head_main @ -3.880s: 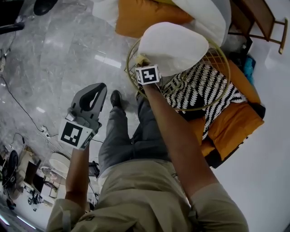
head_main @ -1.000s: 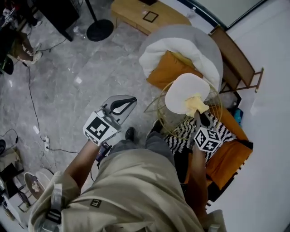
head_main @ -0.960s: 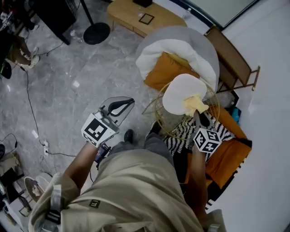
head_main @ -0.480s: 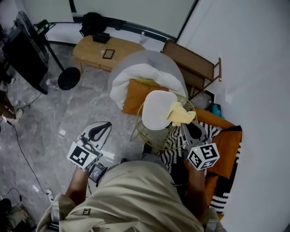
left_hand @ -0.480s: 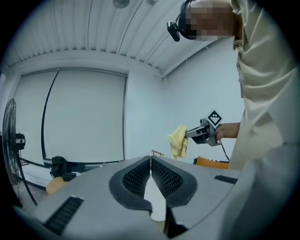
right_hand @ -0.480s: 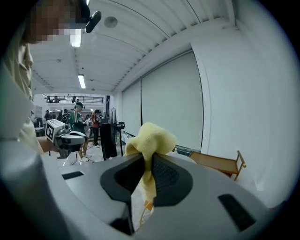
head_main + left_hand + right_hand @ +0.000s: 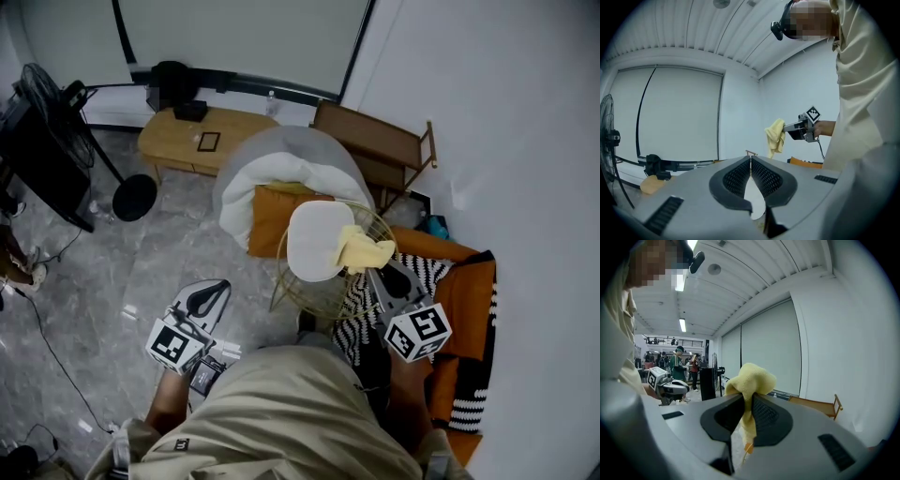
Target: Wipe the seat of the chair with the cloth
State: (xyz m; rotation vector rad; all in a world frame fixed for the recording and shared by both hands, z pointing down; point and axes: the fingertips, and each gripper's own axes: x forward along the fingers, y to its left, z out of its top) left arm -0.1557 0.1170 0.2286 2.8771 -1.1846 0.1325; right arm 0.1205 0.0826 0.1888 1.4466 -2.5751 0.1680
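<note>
Yellow fluffy cloth [image 7: 364, 248] dangles clamped in our right tool [image 7: 373, 272], bunched up like a wiping pad, over the round white seat of the gold wire chair [image 7: 314, 242]. Our left tool [image 7: 208, 298] is squeezed together on nothing and hangs off to the side, probably just out of the way.

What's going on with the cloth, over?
Right gripper shut on cloth. Left gripper shut, empty, off to the side. Cloth by seat edge. Nothing in the way.
</note>
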